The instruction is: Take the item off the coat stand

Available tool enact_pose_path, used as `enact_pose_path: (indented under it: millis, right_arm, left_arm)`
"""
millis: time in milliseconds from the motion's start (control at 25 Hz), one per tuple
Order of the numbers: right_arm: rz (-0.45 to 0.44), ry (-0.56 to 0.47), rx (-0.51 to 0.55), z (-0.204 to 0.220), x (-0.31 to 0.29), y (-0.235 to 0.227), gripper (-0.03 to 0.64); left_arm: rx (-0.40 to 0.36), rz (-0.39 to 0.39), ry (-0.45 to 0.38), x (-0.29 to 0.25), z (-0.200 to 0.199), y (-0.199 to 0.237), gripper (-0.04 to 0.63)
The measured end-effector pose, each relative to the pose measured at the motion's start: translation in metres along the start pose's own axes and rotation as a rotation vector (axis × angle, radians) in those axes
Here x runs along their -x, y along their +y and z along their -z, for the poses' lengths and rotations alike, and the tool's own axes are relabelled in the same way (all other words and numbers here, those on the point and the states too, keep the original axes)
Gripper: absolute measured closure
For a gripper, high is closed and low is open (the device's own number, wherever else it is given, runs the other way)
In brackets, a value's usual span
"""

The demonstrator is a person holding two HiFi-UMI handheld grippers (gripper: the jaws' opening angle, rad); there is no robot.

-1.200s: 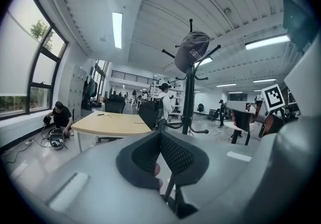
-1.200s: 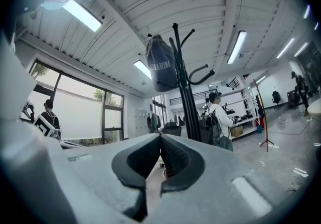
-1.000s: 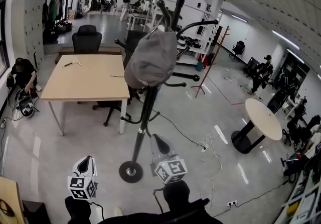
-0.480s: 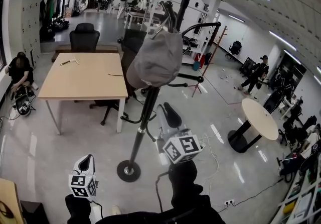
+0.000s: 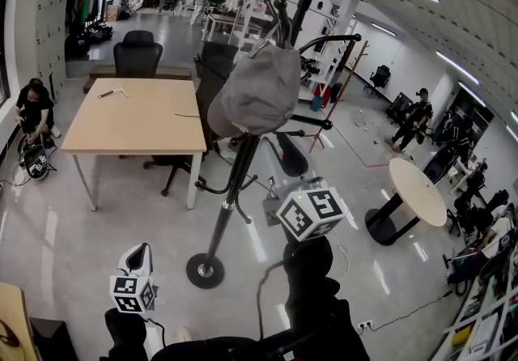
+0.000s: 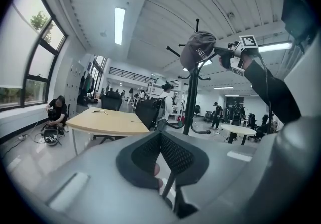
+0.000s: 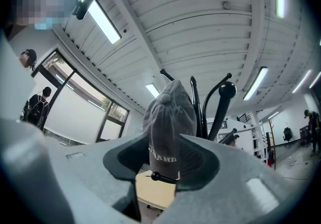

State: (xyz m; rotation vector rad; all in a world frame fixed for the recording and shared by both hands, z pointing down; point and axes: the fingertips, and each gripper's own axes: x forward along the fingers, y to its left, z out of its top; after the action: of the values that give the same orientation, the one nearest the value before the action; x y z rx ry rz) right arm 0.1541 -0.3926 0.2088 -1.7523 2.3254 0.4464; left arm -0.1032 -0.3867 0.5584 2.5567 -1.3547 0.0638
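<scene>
Head view, closest in: left hand-held gripper (image 5: 137,256) low at the bottom left, pointing out over the shiny floor (image 5: 81,222). Left gripper view for its jaws: shut tight together, nothing between them.

Next, right hand-held gripper (image 5: 292,159) held up high beside the coat stand (image 5: 232,189), pointing up at the grey cap (image 5: 259,92). Right gripper view for those jaws: wide apart, just been opening, cap showing in the gap between them, pads not pressing on it. Only there too: a small black peg (image 7: 161,176) with a ball tip, just under the cap.

From the left gripper view alone: a look from the side, right one's tip close by the cap. White letters on the cap in both gripper views, not to be made out from the head view.

Only in the head view: round black foot (image 5: 205,270) of the stand on the floor. Cap hung near the top of the stand, over a hook.

Further back, a wooden worktop (image 5: 137,116) with a few small things on it, then a black chair (image 5: 136,56). Far off, a person (image 5: 32,108) crouching by the left wall.
</scene>
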Motion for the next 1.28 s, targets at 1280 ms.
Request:
enact_pose_path:
  millis: [1280]
  right_arm:
    - [0.016,0.07,0.027,-0.011,-0.063,-0.003,0.598]
  left_arm:
    - [0.063,-0.074,-0.041,0.017,0.007,0.028,0.594]
